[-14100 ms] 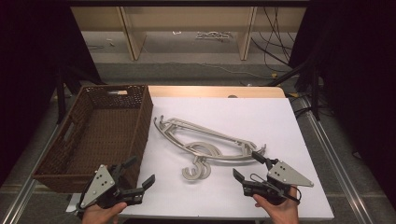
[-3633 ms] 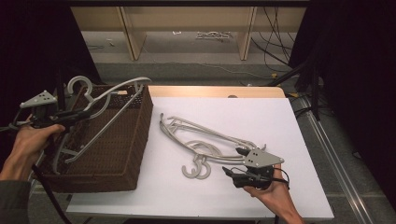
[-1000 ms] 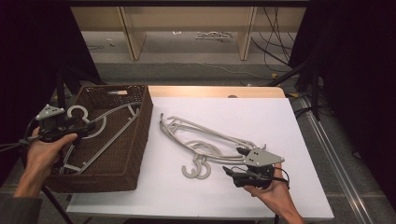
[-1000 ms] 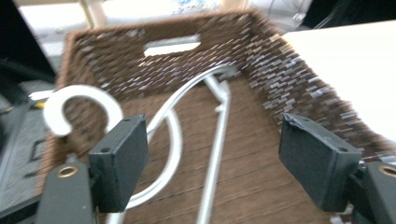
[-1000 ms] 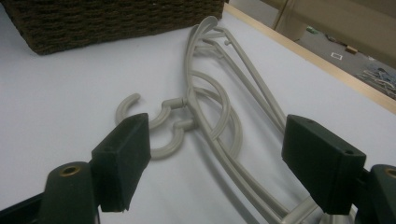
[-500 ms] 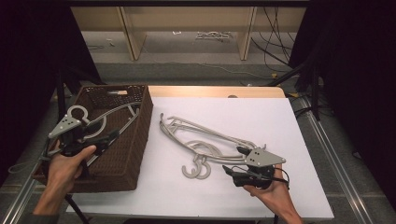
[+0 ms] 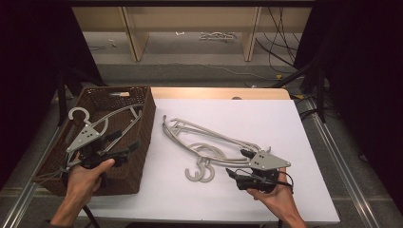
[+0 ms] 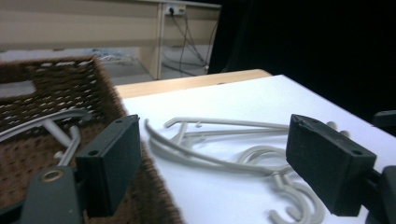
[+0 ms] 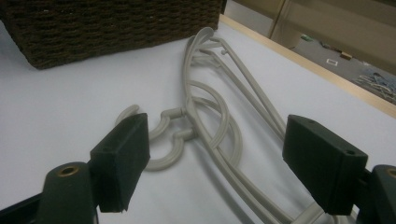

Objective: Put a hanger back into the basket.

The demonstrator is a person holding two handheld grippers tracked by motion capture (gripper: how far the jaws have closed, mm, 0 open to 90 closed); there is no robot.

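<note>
I see my left hand-held gripper (image 7: 124,141) over the right rim of the basket (image 7: 142,102) at the tabletop's left edge, jaws just opened wide and empty, one hanger (image 7: 111,116) lying inside, while my right hand-held gripper (image 7: 237,164), open and empty, sits just beside the hanger pile (image 7: 209,142).

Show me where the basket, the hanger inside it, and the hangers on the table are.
basket (image 7: 148,107): high view, on its right rim.
hanger in the basket (image 7: 78,114): high view, on its hook.
hangers on the table (image 7: 209,137): high view, on a long arm.
</note>
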